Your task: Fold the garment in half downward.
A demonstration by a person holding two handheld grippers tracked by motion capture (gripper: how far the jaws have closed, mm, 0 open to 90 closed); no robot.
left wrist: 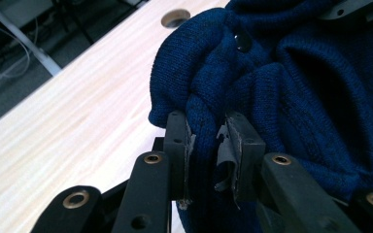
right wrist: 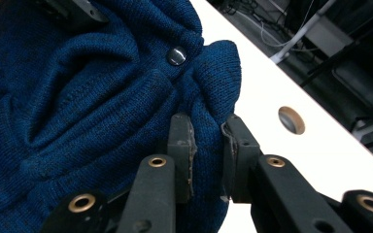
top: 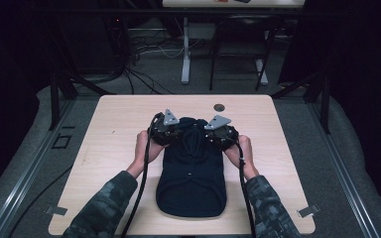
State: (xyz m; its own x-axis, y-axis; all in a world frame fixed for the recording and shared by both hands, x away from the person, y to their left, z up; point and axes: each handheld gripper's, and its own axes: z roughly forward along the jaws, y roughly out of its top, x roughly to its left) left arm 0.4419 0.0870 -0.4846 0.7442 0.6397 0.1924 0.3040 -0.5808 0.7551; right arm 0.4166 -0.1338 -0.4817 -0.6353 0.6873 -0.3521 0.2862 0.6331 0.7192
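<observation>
The blue knit garment (top: 192, 168) hides the tabletop beneath it; both gripper views crop its lower part

a dark blue knitted garment (top: 192, 173) lies lengthwise on the middle of the wooden table (top: 109, 129), its rounded near end flat on the tabletop. its far end is bunched into folds and lifted off the table, with a dark round button (right wrist: 176, 56) among the folds.
</observation>
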